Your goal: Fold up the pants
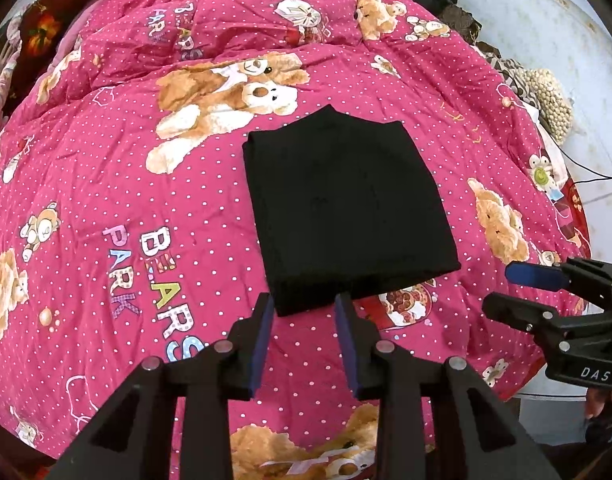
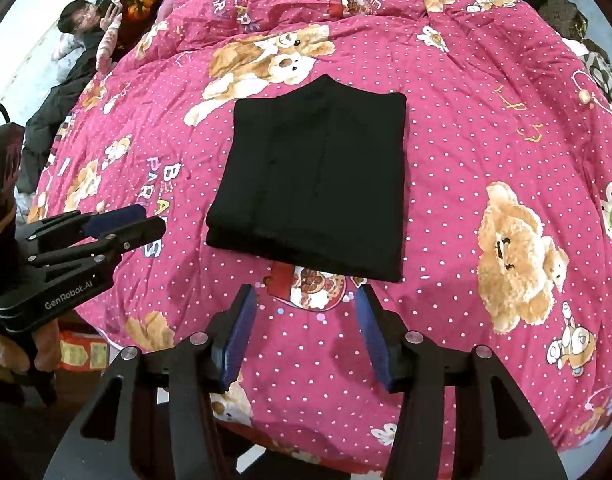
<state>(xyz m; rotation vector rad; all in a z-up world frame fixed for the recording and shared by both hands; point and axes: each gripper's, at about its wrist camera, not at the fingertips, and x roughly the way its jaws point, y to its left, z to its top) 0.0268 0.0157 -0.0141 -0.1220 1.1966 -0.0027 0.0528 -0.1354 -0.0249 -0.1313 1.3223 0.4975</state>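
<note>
On the bed before you lies one pink quilt (image 1: 106, 184), white-dotted and printed with teddy bears and the words "BEARS PARK". Item one: black pants (image 1: 345, 208), folded into a flat, squarish stack, resting in the middle of the quilt with one pointed corner sticking out at the far edge. Item two: your left tongs (image 1: 304, 304), pointing steeply down, the blue pads (image 1: 262, 344) parted to a middling gap with nothing between them; their tips stand over the near edge of the pants at its left corner, and you cannot tell whether they touch the cloth. Item three: your right tongs (image 2: 306, 296), likewise pointing down, jaws standing apart and empty, hovering just short of the near edge of the pants (image 2: 313, 184), over a red printed patch on the quilt (image 2: 485, 100). Each pair of tongs shows in the other's view at the side, just beside the stack and clear of it. Item four: a person (image 2: 80, 20) lying at the far left edge beside the bed. Item five: dark and patterned cloths (image 1: 517, 76) heaped along the far right edge of the bed.
</note>
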